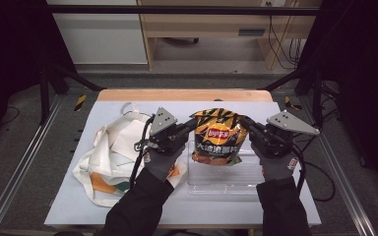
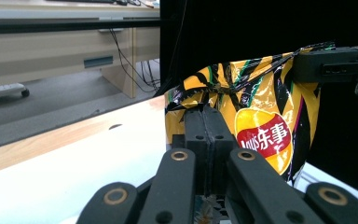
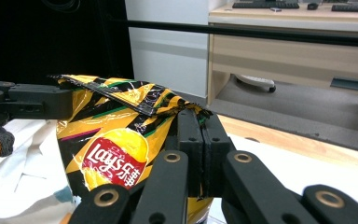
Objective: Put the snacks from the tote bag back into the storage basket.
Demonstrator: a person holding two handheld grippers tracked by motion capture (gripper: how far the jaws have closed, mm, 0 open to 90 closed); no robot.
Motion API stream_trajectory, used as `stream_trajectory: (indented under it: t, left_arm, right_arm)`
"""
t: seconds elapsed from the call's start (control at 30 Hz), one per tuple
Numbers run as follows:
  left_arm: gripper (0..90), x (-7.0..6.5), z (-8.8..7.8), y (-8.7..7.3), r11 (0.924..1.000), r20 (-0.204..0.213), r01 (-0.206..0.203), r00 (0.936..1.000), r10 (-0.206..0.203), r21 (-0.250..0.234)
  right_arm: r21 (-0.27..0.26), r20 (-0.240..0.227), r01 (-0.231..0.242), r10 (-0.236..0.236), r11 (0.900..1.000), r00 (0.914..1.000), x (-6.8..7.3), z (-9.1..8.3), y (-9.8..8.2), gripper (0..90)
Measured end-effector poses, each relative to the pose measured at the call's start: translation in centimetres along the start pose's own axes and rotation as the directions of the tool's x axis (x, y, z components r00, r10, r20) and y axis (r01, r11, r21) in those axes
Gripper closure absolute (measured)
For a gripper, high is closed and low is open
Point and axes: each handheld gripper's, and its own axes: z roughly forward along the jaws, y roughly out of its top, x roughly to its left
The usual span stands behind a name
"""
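A yellow and black bag of crisps with a red logo hangs upright over the middle of the table, held by its top corners. My left gripper is shut on the bag's top left corner, and in the left gripper view its jaws pinch the crimped edge of the bag. My right gripper is shut on the top right corner; the right gripper view shows its closed jaws on the seam of the bag. The bag's bottom hangs just above a clear plastic tray.
A white cloth tote bag with orange and green print lies crumpled on the left of the grey table. A wooden strip runs along the far edge. Metal rails flank the table, and desks stand beyond.
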Motion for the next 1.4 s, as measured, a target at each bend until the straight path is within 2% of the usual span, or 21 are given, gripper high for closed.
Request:
stream_trajectory:
  t: [0.53, 0.67, 1.07, 1.4]
  left_arm:
    - [89.8, 0.5, 1.3, -2.2, 0.9985, -0.015, 0.018, 0.9997, -0.017, 0.052]
    - [89.8, 0.8, 1.5, -2.9, 0.9975, -0.022, 0.026, 0.9995, -0.025, 0.065]
    - [89.8, 1.4, 2.1, -3.9, 0.9945, -0.035, 0.049, 0.9983, -0.046, 0.092]
    - [89.4, 1.7, 2.4, -4.2, 0.9932, -0.048, 0.064, 0.9971, -0.06, 0.098]
  right_arm:
    - [0.056, 0.005, -0.033, 0.033, 0.998, 0.9994, -0.7, 1.8, -2.4, 89.0]
    - [0.071, 0.003, -0.029, 0.028, 0.997, 0.9996, -0.7, 2.4, -2.9, 88.8]
    - [0.111, 0.014, -0.022, 0.02, 0.994, 0.9997, -0.5, 3.6, -3.7, 88.6]
    - [0.116, 0.022, -0.022, 0.02, 0.993, 0.9996, -0.6, 4.2, -4.0, 87.5]
